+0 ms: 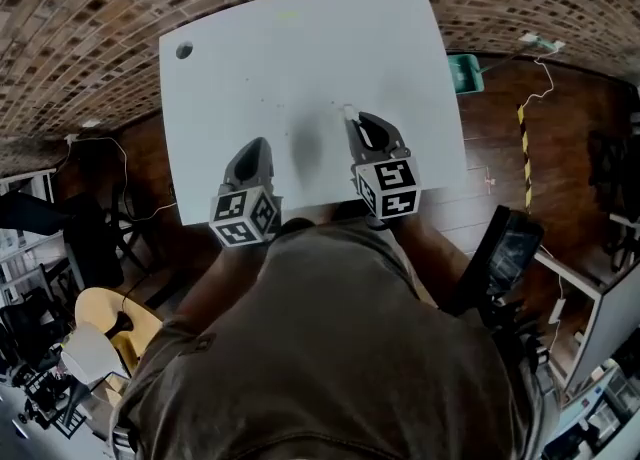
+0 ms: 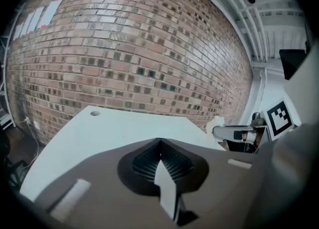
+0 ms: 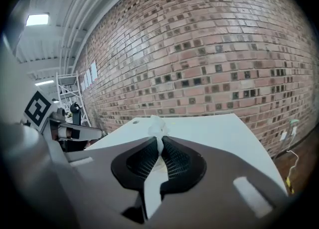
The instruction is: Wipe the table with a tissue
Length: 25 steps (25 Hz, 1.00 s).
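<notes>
The white table [image 1: 300,48] fills the middle of the head view. My right gripper [image 1: 351,120] is over its near half, shut on a small crumpled white tissue [image 1: 348,108]. In the right gripper view the tissue [image 3: 157,126] sticks out past the pinched jaws of the right gripper [image 3: 160,142], above the tabletop [image 3: 214,128]. My left gripper [image 1: 261,144] is beside it over the table's near edge, shut, with nothing between its jaws. In the left gripper view the left gripper [image 2: 159,142] has its jaws together, and the tissue [image 2: 217,122] shows at the far right.
A round hole [image 1: 184,50] is in the table's far left corner. A brick wall [image 2: 129,49] stands behind the table. A green bin [image 1: 463,73] lies on the floor at the right, with a cable [image 1: 540,78] beyond it. Chairs [image 1: 60,228] stand at the left.
</notes>
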Available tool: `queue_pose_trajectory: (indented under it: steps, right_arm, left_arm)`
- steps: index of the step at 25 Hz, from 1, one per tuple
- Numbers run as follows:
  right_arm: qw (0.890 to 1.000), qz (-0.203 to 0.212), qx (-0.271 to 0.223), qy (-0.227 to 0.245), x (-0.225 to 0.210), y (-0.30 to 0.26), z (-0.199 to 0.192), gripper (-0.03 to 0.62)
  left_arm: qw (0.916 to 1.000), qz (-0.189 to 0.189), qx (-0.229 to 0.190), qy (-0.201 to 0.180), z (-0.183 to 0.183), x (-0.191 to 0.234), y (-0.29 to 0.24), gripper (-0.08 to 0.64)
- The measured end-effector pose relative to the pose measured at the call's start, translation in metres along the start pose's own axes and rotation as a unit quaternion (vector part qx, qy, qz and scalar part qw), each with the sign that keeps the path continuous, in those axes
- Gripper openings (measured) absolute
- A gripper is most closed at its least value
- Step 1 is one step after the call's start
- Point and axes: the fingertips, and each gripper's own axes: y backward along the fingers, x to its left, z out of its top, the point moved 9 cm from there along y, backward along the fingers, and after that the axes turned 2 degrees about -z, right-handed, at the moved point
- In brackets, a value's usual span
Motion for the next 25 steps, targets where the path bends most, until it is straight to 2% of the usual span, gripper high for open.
queue_pose_trajectory:
  steps: [7, 12, 18, 25]
  right_arm:
    - [1.000, 0.000, 0.020, 0.012, -0.015, -0.032, 0.009, 0.037]
    - [0.999, -0.018, 0.034, 0.020, -0.015, -0.061, 0.013, 0.037]
    - [0.996, -0.056, 0.065, 0.020, -0.034, -0.086, 0.006, 0.037]
    - [0.991, -0.066, 0.105, 0.048, -0.054, -0.113, -0.003, 0.037]
  left_arm:
    - [0.9996, 0.021, 0.000, 0.019, 0.006, 0.015, -0.013, 0.002]
    - [0.9992, 0.018, 0.015, 0.032, 0.002, 0.039, -0.022, 0.002]
    - [0.9988, 0.008, 0.026, 0.042, -0.003, 0.056, -0.035, 0.002]
    - [0.9972, 0.007, 0.039, 0.064, -0.014, 0.060, -0.048, 0.002]
